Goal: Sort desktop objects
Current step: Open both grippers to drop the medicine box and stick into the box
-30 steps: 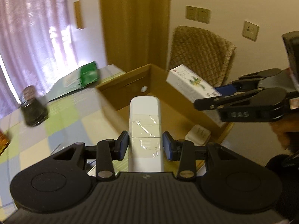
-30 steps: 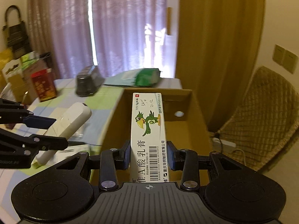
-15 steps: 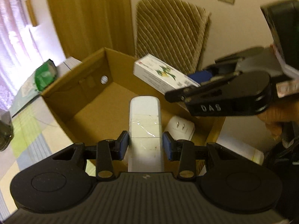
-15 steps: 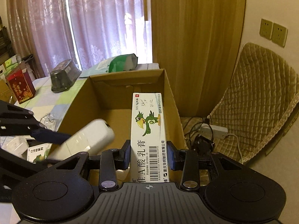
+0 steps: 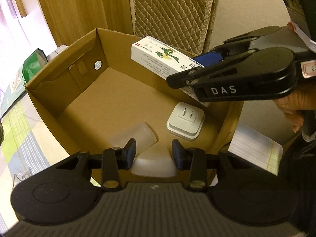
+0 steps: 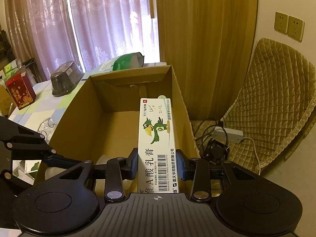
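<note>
My left gripper hangs open over the near end of an open cardboard box. A white bar-shaped device is blurred and tilted just beyond the pads, loose inside the box; in the right wrist view the same device lies low in the box. A white plug adapter rests on the box floor. My right gripper is shut on a white ointment carton with a green bird, holding it over the box's right side. The left wrist view shows that carton above the right wall.
A green bag, a dark lidded tub and a red box stand on the checked tablecloth left of the cardboard box. A quilted chair and a power strip with cables lie to the right. A hand holds the right gripper.
Both grippers moved from the table to above the cardboard box. The white device, firmly clamped before, has slipped from the left pads and is dropping. The right keeps its carton.
</note>
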Motion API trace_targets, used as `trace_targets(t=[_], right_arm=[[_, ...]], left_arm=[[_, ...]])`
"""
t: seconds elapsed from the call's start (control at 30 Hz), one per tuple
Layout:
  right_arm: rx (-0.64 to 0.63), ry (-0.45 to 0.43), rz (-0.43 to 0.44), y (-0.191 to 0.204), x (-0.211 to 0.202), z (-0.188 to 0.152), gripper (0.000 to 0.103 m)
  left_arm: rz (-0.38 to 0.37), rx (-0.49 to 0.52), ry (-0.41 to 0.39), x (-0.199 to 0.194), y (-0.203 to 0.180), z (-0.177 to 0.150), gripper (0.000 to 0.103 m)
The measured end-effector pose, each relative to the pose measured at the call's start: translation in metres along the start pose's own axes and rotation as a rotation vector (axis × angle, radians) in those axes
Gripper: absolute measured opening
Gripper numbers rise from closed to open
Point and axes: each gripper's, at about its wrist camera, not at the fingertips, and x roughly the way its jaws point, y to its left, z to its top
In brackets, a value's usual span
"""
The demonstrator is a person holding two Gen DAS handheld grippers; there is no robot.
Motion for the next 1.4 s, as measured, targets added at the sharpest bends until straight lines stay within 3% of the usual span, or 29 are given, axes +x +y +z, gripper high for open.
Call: trace_targets(t=[0.5,0.93,1.4], right_arm=[[-0.045,0.056,0.024,0.016,0.017,-0.002,0.038],[-0.114,0.145,0.071,0.05,0.045,-0.003,0.038],[-0.117,0.111,0.038,0.057,0.028,-0.003,0.038]], left_arm=[[0.093,-0.084,-0.109,-0.046,0.031,-0.009,0.04],[0.117,-0.144,-0.141,-0.066,0.05,-0.024,0.044],[0.115,-0.188,-0.154,-0.079,0.054,-0.038,0.048]])
